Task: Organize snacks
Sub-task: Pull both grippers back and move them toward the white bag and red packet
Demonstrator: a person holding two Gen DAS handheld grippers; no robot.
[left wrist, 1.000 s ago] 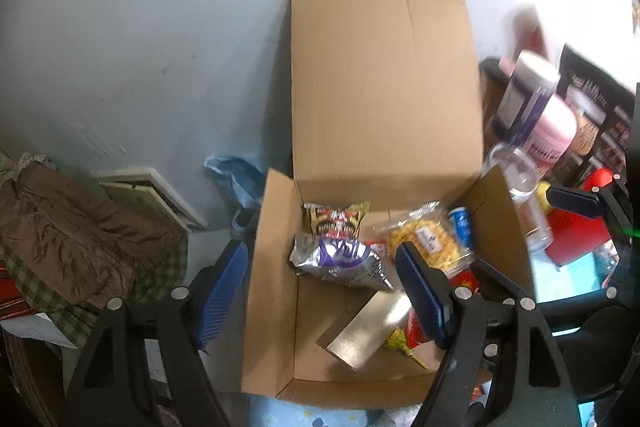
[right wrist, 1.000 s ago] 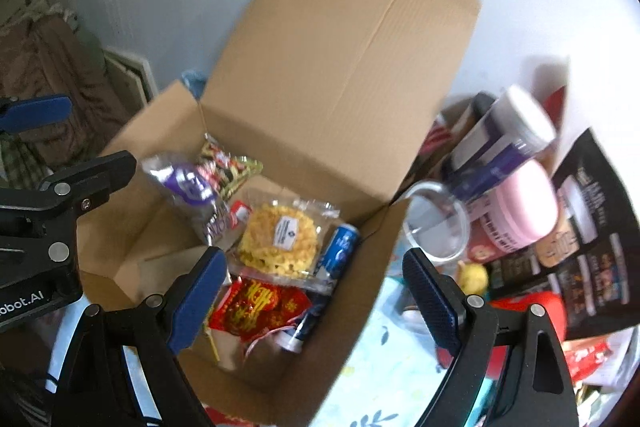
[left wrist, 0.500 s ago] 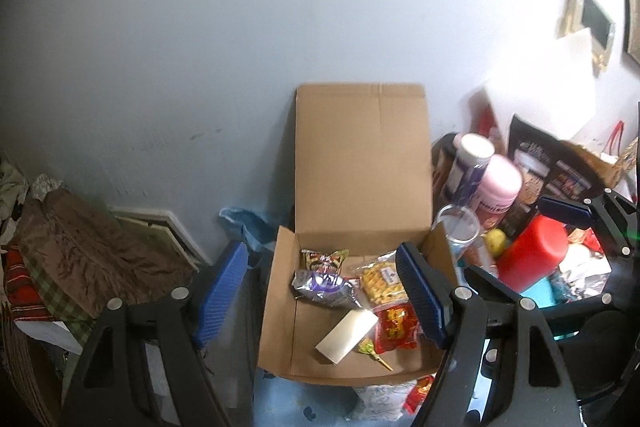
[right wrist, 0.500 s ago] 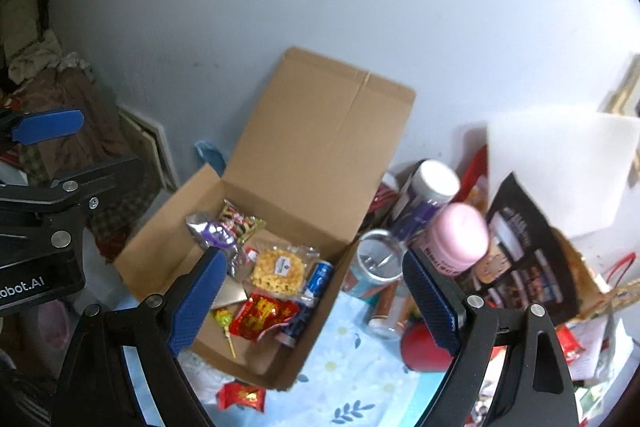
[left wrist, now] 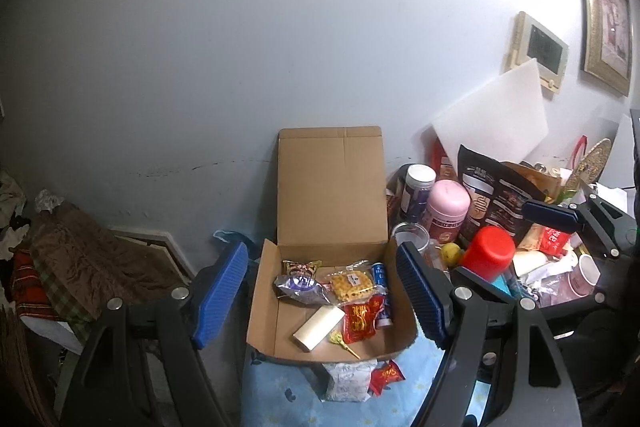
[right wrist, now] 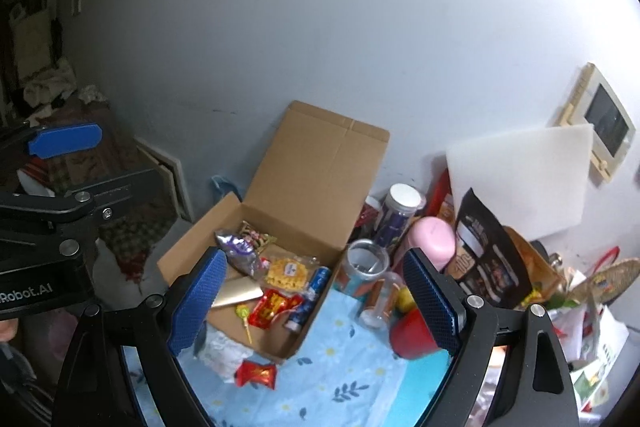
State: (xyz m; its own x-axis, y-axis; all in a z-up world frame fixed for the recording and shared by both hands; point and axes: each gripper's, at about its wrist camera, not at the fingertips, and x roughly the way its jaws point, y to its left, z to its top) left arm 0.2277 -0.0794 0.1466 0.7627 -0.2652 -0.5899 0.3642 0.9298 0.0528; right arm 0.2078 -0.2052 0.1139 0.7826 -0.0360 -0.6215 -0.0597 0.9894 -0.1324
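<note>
Hovering high over the cardboard box (left wrist: 264, 311), left gripper (left wrist: 320, 291) with fingers spread wide, nothing between the pads. Same for the right gripper (right wrist: 316, 299): jaws wide apart, empty, well above the tablecloth (right wrist: 340, 379). Box sitting open against the wall, lid upright at 12 o'clock. Inside: purple foil packet (left wrist: 298, 287) at 10 o'clock, yellow cracker pack (left wrist: 352, 283) just beside it toward 1 o'clock, blue tube (left wrist: 380, 273) along the 3 o'clock wall, red sachet (left wrist: 360, 319) near the middle, gold flat pack (left wrist: 318, 323) at 6 o'clock, lollipop (left wrist: 338, 341) touching its lower end. Outside the box at 6 o'clock: white pouch (left wrist: 348, 381) and small red packet (left wrist: 386, 375). At 3 o'clock of the box, pink-lidded jar (left wrist: 448, 203), red lid (left wrist: 488, 251), black bag (left wrist: 492, 195).
</note>
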